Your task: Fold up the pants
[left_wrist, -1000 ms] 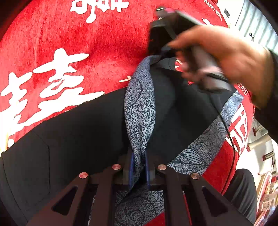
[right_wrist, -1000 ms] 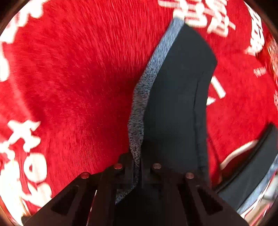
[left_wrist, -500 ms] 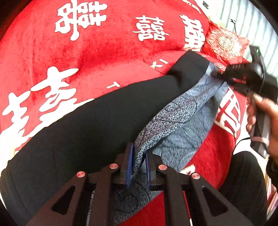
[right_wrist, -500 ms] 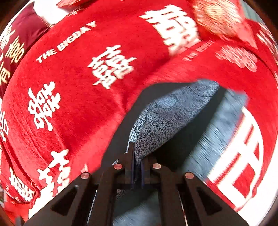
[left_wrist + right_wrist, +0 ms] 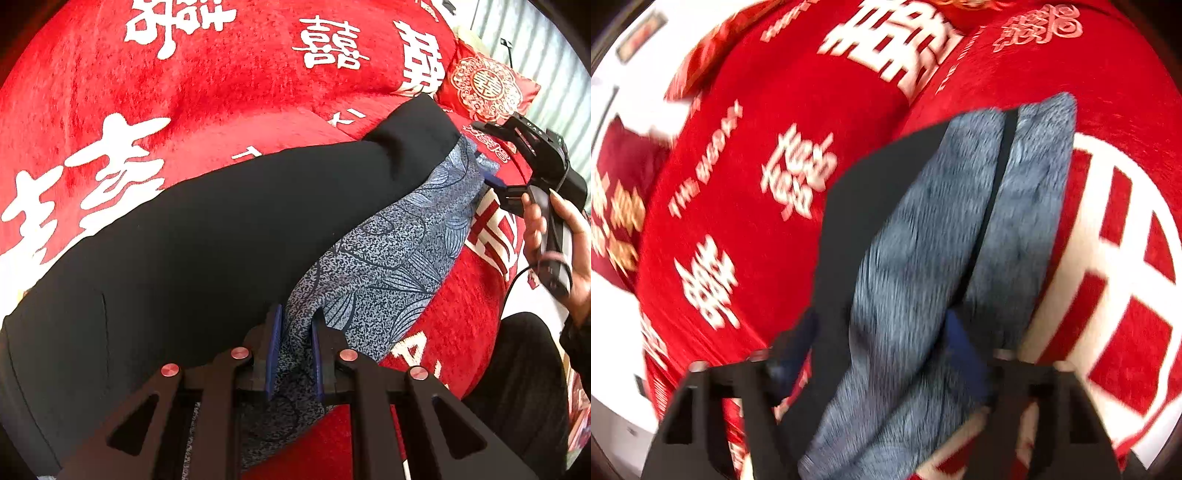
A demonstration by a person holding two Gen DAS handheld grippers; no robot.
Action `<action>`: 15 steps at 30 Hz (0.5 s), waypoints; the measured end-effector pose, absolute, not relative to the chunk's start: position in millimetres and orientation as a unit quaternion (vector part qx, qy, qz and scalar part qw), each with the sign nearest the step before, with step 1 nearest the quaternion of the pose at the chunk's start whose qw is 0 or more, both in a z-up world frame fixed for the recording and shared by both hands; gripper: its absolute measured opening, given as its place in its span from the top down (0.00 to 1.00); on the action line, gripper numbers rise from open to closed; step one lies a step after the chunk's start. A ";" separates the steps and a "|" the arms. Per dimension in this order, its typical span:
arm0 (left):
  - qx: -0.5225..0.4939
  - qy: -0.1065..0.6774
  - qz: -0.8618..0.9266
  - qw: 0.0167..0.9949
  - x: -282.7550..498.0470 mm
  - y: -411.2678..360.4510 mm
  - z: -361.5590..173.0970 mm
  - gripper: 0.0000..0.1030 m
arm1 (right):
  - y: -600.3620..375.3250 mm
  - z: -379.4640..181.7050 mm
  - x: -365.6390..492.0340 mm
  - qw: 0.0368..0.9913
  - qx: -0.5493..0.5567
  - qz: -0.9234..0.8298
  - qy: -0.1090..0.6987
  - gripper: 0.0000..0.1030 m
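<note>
While the pants (image 5: pixel 221 236) lie folded lengthwise on the red bedspread (image 5: pixel 229 88), black leg uppermost and patterned blue edge toward the person, the lay-down step seems nearly done. The left gripper (image 5: pixel 293 347) pinches that blue edge; the right gripper (image 5: pixel 882 354), blurred, has its fingers spread wide around the hem. Next, I judge, the left lets go and both take fresh holds for a crosswise fold.

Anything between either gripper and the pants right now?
Nothing visible. The left gripper has the blue patterned edge of the pants between its fingers, jaws narrowly apart. The right gripper is open, with the fabric lying between its fingers; that view is blurred. Around the pants only the red blanket shows.
</note>
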State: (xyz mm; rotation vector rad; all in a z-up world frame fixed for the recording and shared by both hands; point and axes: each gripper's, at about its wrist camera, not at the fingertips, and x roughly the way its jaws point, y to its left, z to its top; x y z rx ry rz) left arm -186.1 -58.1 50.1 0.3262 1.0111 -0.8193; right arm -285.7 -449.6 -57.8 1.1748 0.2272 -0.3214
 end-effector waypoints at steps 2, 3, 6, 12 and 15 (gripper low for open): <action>0.151 0.472 -0.376 0.783 -185.8 -59.0 50.2 0.86 | -467.4 -63.9 -283.1 0.803 0.575 -0.127 0.094 0.24; 0.152 0.473 -0.374 0.783 -186.0 -59.7 50.2 0.86 | -476.0 -68.6 -282.6 0.793 0.589 -0.124 0.095 0.24; 0.152 0.475 -0.369 0.784 -185.4 -60.2 50.3 0.86 | -492.6 -85.1 -284.8 0.761 0.637 -0.098 0.078 0.24; 0.148 0.483 -0.363 0.783 -182.3 -60.9 49.5 0.86 | -483.2 -89.2 -306.7 0.743 0.663 -0.065 0.060 0.25; 0.151 0.484 -0.361 0.783 -181.6 -62.1 48.9 0.86 | -473.1 -96.3 -305.2 0.738 0.669 -0.040 0.077 0.25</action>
